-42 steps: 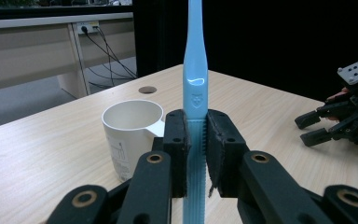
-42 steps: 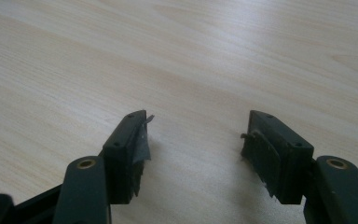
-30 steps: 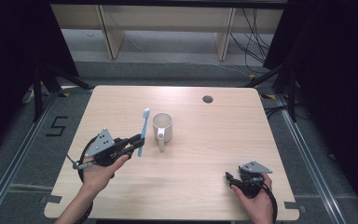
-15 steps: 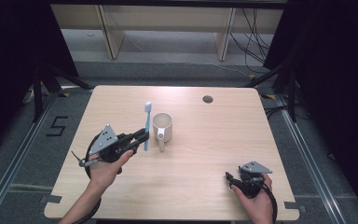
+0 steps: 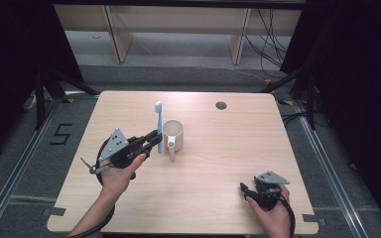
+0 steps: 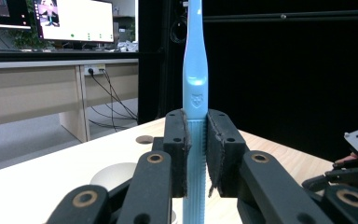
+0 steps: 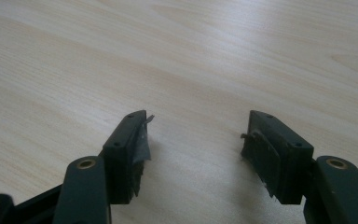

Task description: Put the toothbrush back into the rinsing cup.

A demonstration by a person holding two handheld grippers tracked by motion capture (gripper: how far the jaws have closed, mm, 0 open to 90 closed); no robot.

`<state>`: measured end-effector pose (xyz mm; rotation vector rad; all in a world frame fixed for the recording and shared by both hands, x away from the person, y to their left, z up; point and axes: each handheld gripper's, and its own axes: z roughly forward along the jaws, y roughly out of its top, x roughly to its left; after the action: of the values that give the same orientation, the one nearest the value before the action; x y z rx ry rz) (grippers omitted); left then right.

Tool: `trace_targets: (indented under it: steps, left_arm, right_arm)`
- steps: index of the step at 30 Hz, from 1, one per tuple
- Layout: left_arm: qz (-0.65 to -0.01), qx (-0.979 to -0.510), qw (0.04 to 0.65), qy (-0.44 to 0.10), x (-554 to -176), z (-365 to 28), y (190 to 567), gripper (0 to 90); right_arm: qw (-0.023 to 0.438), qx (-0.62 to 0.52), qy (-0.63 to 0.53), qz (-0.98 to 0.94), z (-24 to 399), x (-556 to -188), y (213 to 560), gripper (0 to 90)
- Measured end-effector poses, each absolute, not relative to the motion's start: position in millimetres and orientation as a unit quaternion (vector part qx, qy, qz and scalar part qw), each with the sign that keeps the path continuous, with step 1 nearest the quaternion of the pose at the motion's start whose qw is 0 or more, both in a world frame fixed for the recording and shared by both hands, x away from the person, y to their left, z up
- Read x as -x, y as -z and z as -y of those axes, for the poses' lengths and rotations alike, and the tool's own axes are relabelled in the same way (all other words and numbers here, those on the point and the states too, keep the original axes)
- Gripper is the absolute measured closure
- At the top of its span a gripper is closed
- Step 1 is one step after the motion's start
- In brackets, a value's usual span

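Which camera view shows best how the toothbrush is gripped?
The left gripper view: the blue toothbrush stands upright, its ribbed handle clamped between the left gripper's pads. The high view shows it small and upright beside the mug. The right gripper view looks at bare table.

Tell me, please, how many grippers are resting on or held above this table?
2: the left gripper at the table's left, clamped on an upright blue toothbrush beside the mug; the right gripper, jaws open, near the front right corner.

left claw [image 5: 151, 140] clamped, right claw [image 7: 196, 140] agape
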<state>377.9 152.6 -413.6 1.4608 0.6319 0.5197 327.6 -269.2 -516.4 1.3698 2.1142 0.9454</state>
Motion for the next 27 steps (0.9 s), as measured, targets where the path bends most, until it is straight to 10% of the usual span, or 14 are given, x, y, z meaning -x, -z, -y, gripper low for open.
trace_targets:
  steps: [27]
  left_arm:
    - [-0.289, -0.609, 0.692, -0.259, -392.9, -132.3, 412.1, 78.3]
  right_arm:
    - [0.218, -0.499, -0.346, -0.764, 270.3, -327.0, 516.7, 40.2]
